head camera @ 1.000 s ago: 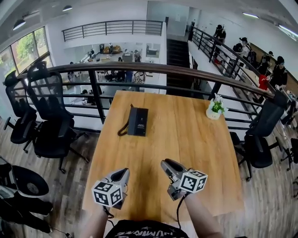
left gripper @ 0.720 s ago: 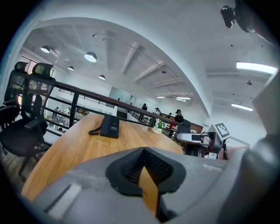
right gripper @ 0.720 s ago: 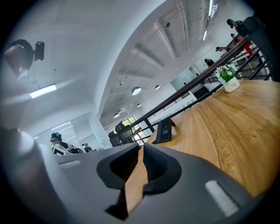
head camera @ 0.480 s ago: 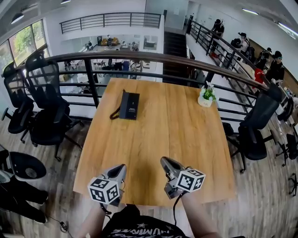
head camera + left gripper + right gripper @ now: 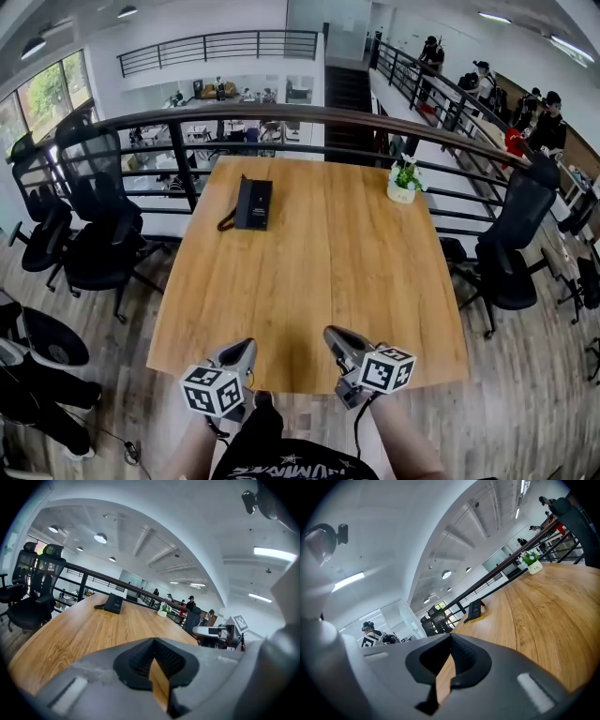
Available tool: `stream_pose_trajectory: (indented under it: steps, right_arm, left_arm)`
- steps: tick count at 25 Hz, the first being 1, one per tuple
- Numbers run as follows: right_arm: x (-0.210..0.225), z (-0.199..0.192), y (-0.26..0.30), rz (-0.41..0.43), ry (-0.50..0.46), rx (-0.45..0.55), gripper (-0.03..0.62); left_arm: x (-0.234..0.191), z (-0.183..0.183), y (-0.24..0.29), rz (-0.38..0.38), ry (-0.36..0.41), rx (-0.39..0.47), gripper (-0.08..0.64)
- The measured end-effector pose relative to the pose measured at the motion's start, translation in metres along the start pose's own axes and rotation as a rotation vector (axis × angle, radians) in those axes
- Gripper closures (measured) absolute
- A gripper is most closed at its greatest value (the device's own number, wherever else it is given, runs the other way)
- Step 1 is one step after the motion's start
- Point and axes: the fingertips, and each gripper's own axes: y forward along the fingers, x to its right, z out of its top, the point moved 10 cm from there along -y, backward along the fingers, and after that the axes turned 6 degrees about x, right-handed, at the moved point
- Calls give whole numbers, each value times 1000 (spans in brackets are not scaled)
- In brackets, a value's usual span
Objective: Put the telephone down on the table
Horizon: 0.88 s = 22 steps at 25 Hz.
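Pads pressed together and empty on the left tongs (image 5: pixel 246 351); likewise on the right tongs (image 5: pixel 334 336), shut with nothing held. Both at the near edge of the pale wooden rectangular desk (image 5: pixel 319 281), tips just over the boards, marker cubes at the rim. Ahead, bare wood and free room all the way. Far ahead and left of the left tongs, near the far left corner, the flat black telephone (image 5: pixel 253 203), lying on the desk. Far ahead to the right, a small green plant in a white pot (image 5: pixel 404 184). Past the far edge, a dark curved metal railing (image 5: pixel 309 116); black office chairs (image 5: pixel 94 234) off both sides. Against a second ago: tongs drawn back toward the near edge, telephone farther off.
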Motion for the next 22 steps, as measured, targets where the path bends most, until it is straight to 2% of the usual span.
stream_pose_trajectory:
  steps: [12, 22]
  right_arm:
    - [-25, -30, -84, 33, 7, 4, 594]
    - [-30, -68, -127, 41, 55, -35, 594]
  left_arm:
    - [63, -50, -61, 4, -1, -41, 558]
    - [84, -79, -101, 81, -33, -46, 558]
